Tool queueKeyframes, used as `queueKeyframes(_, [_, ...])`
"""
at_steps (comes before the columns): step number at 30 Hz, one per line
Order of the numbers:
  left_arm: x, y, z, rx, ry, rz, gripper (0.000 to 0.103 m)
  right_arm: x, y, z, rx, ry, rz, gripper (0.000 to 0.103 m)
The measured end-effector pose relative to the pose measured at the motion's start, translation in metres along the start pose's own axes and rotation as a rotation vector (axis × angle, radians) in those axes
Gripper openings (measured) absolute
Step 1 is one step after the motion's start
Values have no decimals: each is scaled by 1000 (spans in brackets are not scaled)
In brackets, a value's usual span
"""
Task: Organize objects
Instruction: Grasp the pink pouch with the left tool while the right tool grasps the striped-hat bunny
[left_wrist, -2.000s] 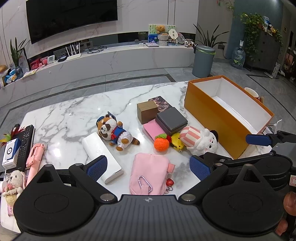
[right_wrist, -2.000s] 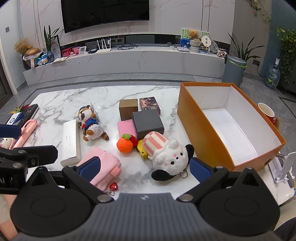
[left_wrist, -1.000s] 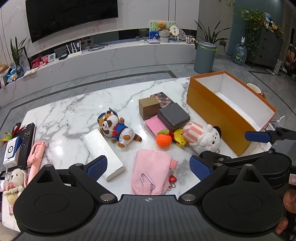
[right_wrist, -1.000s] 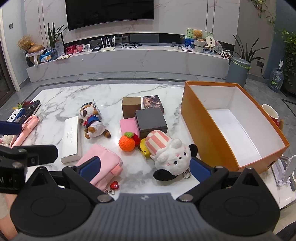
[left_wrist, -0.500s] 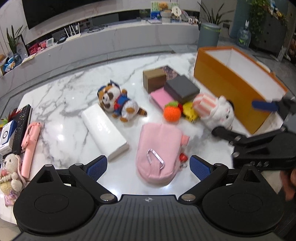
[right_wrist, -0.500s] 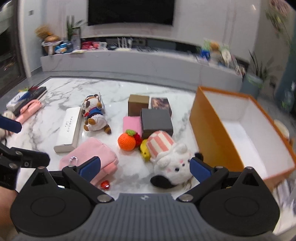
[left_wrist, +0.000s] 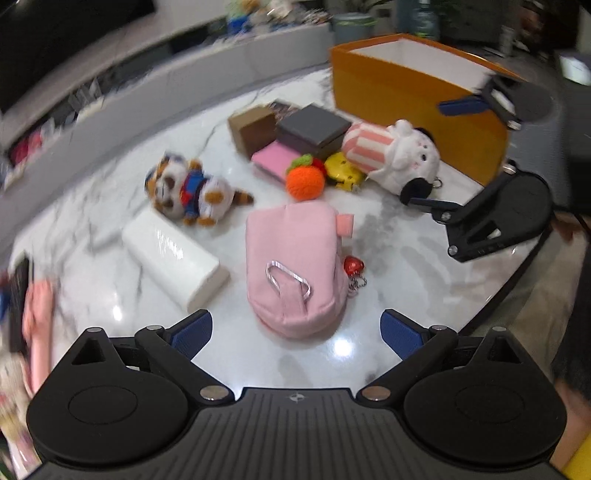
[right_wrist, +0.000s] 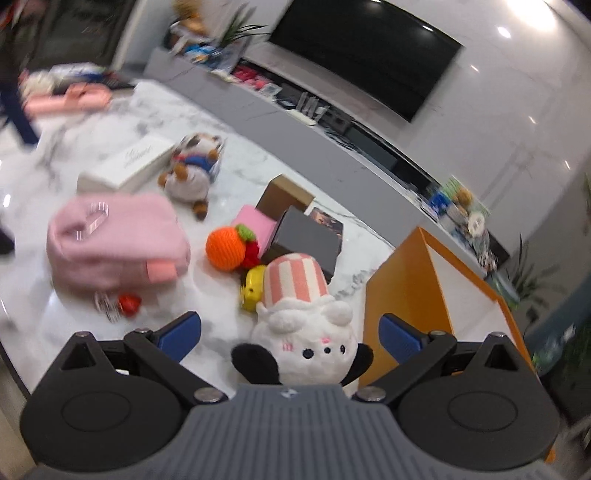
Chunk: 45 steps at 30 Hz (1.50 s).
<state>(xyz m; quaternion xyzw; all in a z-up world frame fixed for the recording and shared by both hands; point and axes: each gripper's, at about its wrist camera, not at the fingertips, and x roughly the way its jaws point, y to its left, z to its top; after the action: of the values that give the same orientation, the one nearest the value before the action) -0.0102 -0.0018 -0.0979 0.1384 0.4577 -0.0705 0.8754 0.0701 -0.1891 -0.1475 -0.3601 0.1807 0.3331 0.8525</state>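
My left gripper (left_wrist: 295, 332) is open, low over the near end of the pink pouch (left_wrist: 293, 266), which lies on the marble table (left_wrist: 388, 258). My right gripper (right_wrist: 290, 332) is open, with the white plush in a pink striped hat (right_wrist: 303, 321) lying between its fingers; it also shows in the left wrist view (left_wrist: 391, 157). The right gripper shows in the left wrist view (left_wrist: 436, 158) beside that plush. The open orange box (right_wrist: 402, 295) (left_wrist: 406, 88) stands just right of the plush. The pink pouch shows left in the right wrist view (right_wrist: 114, 236).
An orange crochet fruit (left_wrist: 304, 182), a yellow toy (left_wrist: 345, 171), a grey box (left_wrist: 314, 131) on a pink box (left_wrist: 275, 160), a brown box (left_wrist: 255, 127), a raccoon plush (left_wrist: 188, 192) and a white box (left_wrist: 173, 258) lie on the table. The table's edge runs at near right.
Both grippers have dropped and moved forward. The left has closed in on the pink pouch. The right has swung down onto the white plush, which now lies between its fingers.
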Motion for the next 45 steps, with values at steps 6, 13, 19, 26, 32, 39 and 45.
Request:
queueKeyframes(6, [34,-1,14,-59,-20,-49,103,28,-9,3,-90,61,5,102])
queueKeyframes(13, [66,-5,20,-91,-20,-32,103,53,-28,13,-65,102,40,102])
queueKeyframes(19, [78,-4,23,-73,-29,-26,103,70,-23,18,-106,98,77,102])
queueKeyframes(26, [101,1,24,-167,-20,-17,103,80,-22,21,-120,114,113,102])
queueKeyframes(32, [109,-4,23,-206,-3,-36,103,79,-21,14,-134,141,156,101])
queueKeyframes(39, [105,-6,16,-215,-8,-68,100,79,-18,2,-115,176,179,91])
queueKeyframes(45, [95,-7,13,-231,-35,-91,92,70,-26,5,-69,173,193,76])
